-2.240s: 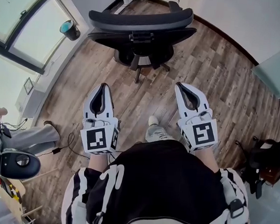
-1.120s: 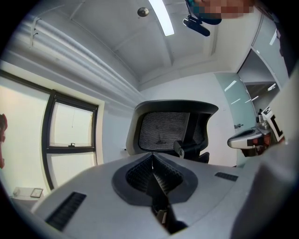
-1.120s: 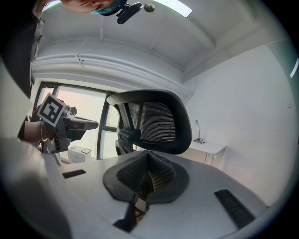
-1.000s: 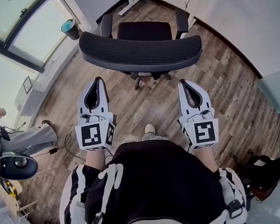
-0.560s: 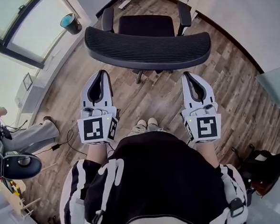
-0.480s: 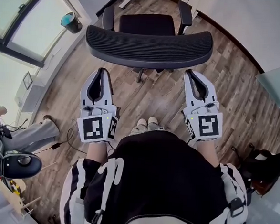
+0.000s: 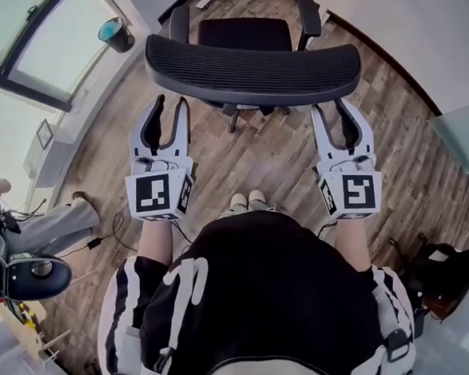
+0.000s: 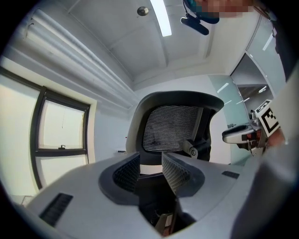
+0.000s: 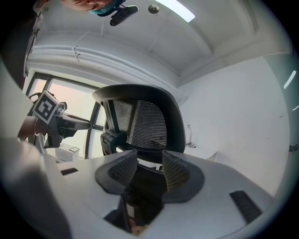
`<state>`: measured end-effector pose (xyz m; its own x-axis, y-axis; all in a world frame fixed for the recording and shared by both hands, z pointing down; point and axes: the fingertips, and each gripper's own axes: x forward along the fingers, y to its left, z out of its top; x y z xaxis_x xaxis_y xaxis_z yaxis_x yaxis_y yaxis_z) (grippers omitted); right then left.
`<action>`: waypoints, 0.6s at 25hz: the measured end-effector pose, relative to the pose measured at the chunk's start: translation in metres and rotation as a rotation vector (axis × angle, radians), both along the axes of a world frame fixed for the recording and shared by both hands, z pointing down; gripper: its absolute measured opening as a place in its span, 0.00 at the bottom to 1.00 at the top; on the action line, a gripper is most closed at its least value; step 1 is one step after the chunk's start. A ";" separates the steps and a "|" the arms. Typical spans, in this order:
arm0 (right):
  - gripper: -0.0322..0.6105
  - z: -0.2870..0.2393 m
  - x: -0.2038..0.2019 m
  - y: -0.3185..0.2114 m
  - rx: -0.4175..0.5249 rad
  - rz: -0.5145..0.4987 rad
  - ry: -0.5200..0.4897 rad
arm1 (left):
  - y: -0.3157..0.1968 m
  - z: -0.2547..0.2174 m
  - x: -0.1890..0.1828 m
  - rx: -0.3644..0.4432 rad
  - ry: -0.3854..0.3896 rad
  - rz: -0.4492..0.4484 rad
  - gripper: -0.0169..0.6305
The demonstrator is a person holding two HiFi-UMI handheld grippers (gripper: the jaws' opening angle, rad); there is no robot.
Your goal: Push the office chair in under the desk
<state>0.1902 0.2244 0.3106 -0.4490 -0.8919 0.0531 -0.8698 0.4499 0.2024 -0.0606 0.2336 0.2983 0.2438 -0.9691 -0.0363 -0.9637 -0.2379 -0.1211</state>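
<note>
- While a person in a black top (image 7: 266, 305) stands just behind it, the office chair (image 7: 251, 64) sits on the wooden floor (image 7: 261, 156) with its ribbed black backrest nearest the person and its seat and armrests on the far side.
- Both arms reach forward and level, one gripper towards each end of the backrest.
- On the person's left, the left gripper (image 7: 169, 104) has its tips right at the backrest's near edge, towards its left end; from above I can't tell whether they touch it.
- Its jaws have just been opening and now stand a little apart. Its own view shows nothing between them, with the mesh back of the chair rising beyond the tips.
- On the other side, the right gripper (image 7: 334, 109) comes up to the backrest's right end in the same way, and contact is just as hard to judge.
- Its jaws have also just been opening. They stand parted by a narrow gap with nothing in it, and the backrest fills the space ahead of them.
- Off to the left, a dark bin with a teal top (image 7: 116, 32) stands on the floor by the big window (image 7: 38, 25).
- The person's pale shoes (image 7: 245, 201) show together on the boards between the two grippers, well short of the chair's base.
</note>
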 end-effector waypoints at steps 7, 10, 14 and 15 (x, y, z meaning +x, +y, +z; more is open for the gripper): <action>0.37 0.000 0.009 -0.019 -0.003 0.020 0.046 | -0.024 0.001 -0.008 -0.033 -0.028 -0.011 0.34; 0.39 -0.006 0.014 -0.028 0.005 0.035 0.045 | -0.033 0.000 -0.008 -0.043 -0.030 0.001 0.37; 0.42 -0.013 0.020 -0.041 0.012 0.042 0.032 | -0.042 -0.003 -0.010 -0.051 -0.023 0.005 0.38; 0.42 -0.014 0.021 -0.044 0.015 0.043 0.035 | -0.045 -0.004 -0.011 -0.053 -0.017 0.005 0.39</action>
<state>0.2113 0.1803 0.2964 -0.4086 -0.9111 0.0547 -0.8805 0.4093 0.2392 -0.0713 0.1888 0.2945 0.2485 -0.9684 0.0191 -0.9605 -0.2490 -0.1242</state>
